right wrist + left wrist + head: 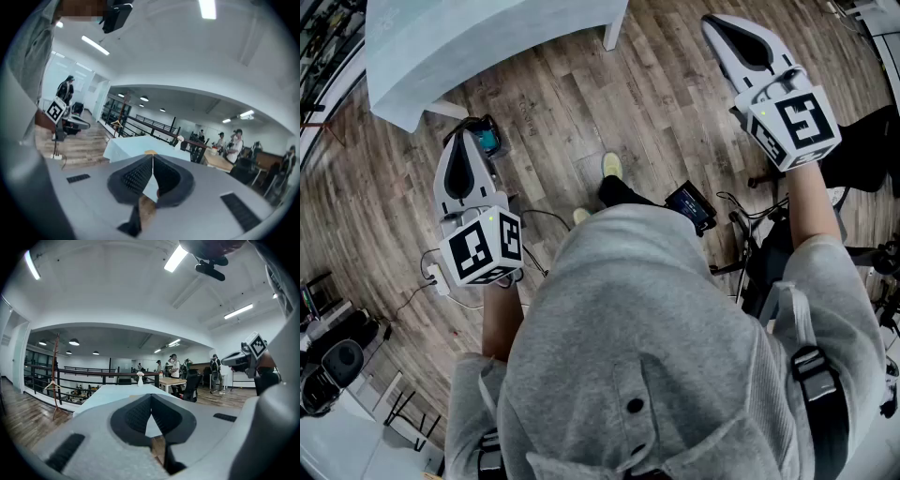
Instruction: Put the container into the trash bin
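I cannot make out a container or a trash bin in any view. My left gripper (pixel 461 139) is held low on the left over the wooden floor, jaws shut with nothing between them, as the left gripper view (pixel 151 396) also shows. My right gripper (pixel 713 21) is held out higher on the right, its jaws meeting at the tips and empty (pixel 152 156). Both point toward a light blue table (pixel 487 37). A small tan thing (pixel 150 152) lies on that table (pixel 126 147), just beyond the right jaw tips.
A teal and black object (pixel 490 141) sits on the floor by the table leg, next to the left gripper. A black device (pixel 690 203), cables and a power strip (pixel 437 277) lie on the floor. A white vase (pixel 139 379) stands on the table (pixel 117 392). People stand at desks (pixel 173 366) further back.
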A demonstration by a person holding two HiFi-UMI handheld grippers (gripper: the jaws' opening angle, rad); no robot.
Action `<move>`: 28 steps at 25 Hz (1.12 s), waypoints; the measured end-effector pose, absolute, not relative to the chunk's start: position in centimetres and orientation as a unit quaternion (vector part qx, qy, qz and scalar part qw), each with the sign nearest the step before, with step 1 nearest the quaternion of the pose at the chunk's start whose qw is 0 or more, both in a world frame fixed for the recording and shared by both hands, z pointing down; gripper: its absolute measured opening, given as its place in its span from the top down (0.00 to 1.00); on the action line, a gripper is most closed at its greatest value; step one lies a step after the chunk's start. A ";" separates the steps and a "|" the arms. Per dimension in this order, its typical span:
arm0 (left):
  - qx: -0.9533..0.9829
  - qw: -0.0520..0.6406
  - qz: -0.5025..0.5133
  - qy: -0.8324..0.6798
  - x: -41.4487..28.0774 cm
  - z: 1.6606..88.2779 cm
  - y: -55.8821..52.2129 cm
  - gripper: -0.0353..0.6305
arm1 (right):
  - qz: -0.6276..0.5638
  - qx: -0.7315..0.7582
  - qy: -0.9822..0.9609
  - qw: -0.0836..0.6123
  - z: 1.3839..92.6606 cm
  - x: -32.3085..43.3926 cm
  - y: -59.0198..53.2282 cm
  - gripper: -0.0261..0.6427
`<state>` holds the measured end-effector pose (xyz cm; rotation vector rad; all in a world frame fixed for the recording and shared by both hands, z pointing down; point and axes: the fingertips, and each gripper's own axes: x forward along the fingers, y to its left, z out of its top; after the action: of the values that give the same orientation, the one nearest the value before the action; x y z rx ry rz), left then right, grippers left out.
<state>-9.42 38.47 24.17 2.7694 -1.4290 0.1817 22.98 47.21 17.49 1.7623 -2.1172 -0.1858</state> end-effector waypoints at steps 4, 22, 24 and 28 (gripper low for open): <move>0.892 0.003 0.063 -0.448 -6.7 23.8 38.4 0.92 | 0.030 0.637 -0.764 0.096 22.9 21.5 47.5 0.92; 0.886 0.005 0.099 -0.453 0.5 25.3 35.4 0.92 | 0.116 0.641 -0.759 -0.010 26.7 22.5 42.1 0.92; 0.883 0.006 0.103 -0.458 1.0 25.5 35.1 0.92 | 0.116 0.640 -0.760 -0.001 27.3 22.8 41.6 0.92; 0.879 0.001 0.106 -0.465 1.9 25.7 34.4 0.92 | 0.114 0.629 -0.769 0.010 28.0 23.3 40.7 0.92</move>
<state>1.86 34.45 25.72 2.7601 -1.4591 0.3322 23.31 40.65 28.04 1.9650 -2.4001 0.3553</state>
